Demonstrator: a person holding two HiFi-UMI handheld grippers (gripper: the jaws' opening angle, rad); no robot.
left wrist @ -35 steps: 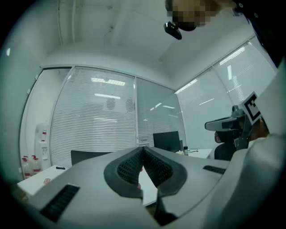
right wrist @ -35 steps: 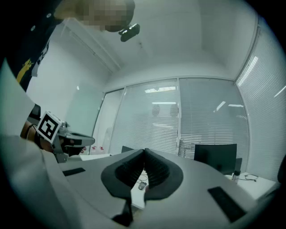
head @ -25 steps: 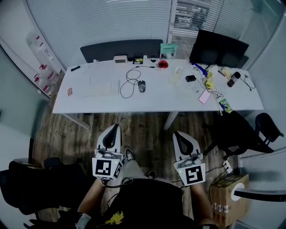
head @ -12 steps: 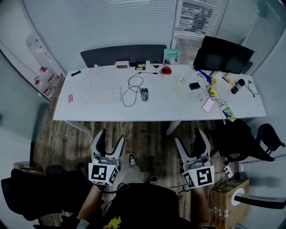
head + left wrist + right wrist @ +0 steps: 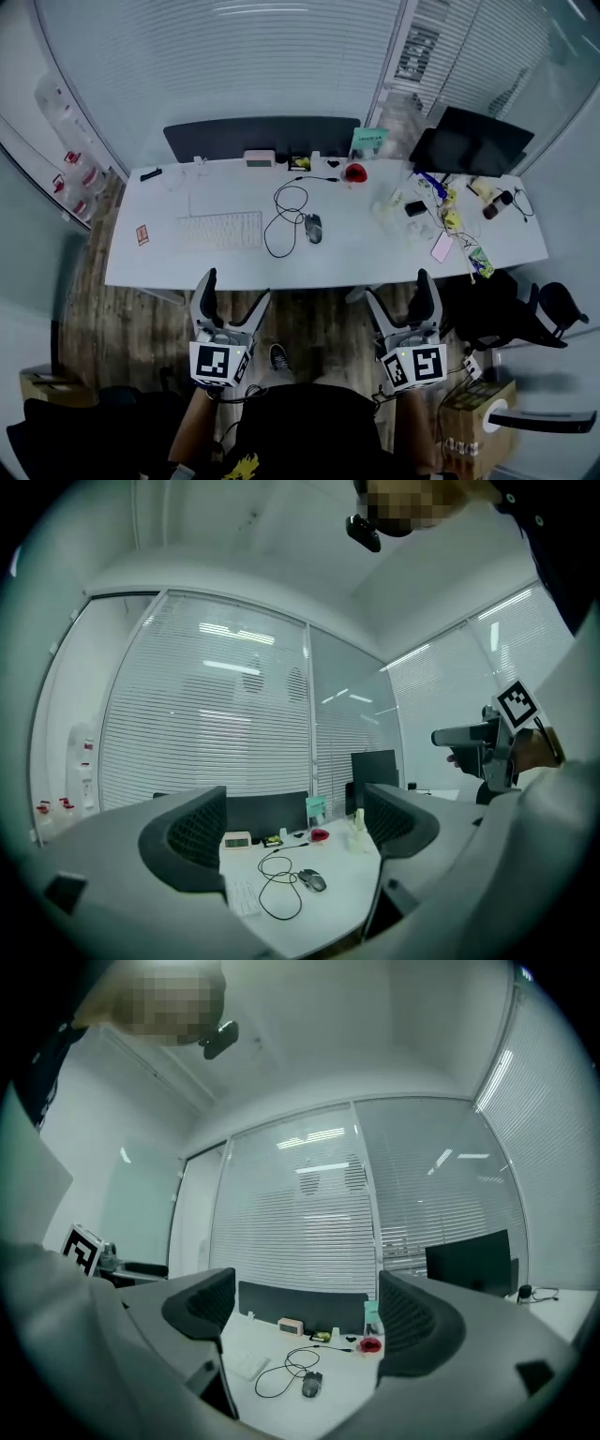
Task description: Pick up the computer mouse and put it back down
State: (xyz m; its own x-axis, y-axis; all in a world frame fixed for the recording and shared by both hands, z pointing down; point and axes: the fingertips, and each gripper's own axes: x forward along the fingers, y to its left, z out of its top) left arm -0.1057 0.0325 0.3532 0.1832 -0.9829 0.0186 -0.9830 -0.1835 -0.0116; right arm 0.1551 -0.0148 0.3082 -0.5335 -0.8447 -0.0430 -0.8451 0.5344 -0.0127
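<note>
Approach was in hand: left gripper (image 5: pixel 234 287) and right gripper (image 5: pixel 397 286) jaws were opening, empty, with the dark oval computer mouse (image 5: pixel 313 227) well ahead, needing a reach.

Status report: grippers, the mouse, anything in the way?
Left gripper and right gripper opening, both empty, short of the desk. Mouse flat on desk, untouched. Its cable loops beside it; nothing blocks the near side.

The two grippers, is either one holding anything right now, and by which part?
Nothing is held. The left gripper and right gripper are both opening, with nothing between their fingers; the computer mouse lies untouched on the desk.
</note>
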